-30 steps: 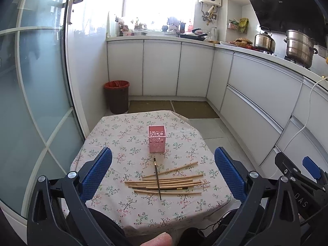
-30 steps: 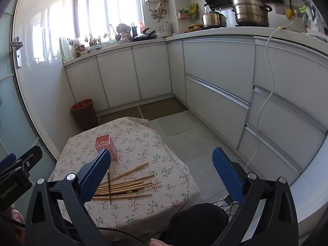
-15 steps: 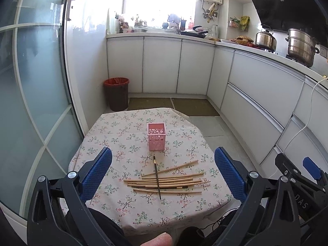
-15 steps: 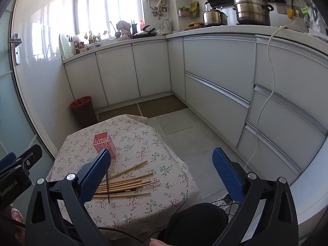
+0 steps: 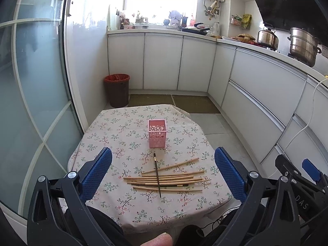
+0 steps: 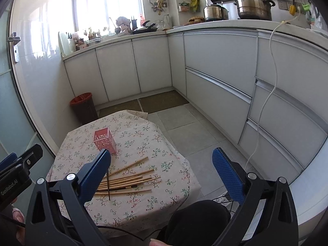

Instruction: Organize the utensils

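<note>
In the right wrist view the right tool's (image 6: 161,172) left pad covers the near ends of the chopsticks (image 6: 131,179) and a corner of the pink holder (image 6: 104,141), while the windowsill clutter (image 5: 155,20) is too small to identify.

Small kitchen, daylit through window (image 5: 162,0) at far wall. White cabinets (image 5: 162,61) in L along back and right; steel pots (image 5: 303,45) on counter. Grey tile floor (image 6: 184,131), brown bin (image 5: 117,90) in corner. Frosted glass door (image 5: 30,82) left. Floral-clothed table (image 5: 114,131).
</note>
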The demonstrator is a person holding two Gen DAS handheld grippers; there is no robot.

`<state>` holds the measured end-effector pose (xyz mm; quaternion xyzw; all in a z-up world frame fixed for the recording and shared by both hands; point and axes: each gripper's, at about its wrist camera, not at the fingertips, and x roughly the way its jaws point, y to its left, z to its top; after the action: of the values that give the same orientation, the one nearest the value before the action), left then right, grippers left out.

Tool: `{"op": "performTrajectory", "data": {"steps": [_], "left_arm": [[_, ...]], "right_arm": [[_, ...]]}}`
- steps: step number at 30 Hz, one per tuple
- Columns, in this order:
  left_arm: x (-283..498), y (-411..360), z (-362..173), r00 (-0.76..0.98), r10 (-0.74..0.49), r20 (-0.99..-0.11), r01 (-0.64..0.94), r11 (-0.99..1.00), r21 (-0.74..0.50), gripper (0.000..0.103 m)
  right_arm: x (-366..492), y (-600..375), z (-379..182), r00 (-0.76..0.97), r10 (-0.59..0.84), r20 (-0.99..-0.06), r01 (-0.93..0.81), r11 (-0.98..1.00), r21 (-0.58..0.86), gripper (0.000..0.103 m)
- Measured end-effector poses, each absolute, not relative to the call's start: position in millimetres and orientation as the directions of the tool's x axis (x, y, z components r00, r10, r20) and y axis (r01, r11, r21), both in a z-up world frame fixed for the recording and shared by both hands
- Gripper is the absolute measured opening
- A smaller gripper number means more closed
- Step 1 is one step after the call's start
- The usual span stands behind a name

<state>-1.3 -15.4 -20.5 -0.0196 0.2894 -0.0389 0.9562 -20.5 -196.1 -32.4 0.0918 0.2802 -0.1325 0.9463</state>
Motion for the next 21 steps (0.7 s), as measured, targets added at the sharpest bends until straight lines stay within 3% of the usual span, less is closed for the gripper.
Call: {"op": "performTrajectory", "data": {"steps": [21], "left_arm": [[-1.1,-15.1,-22.4,0.833,-0.087,-0.546,0.066,0.996,-0.058,0.096]], "right_arm": [[-23.1,-196.3,-33.8,0.814,-0.207,-0.543,0.31,0.945,0.103,0.096]]}}
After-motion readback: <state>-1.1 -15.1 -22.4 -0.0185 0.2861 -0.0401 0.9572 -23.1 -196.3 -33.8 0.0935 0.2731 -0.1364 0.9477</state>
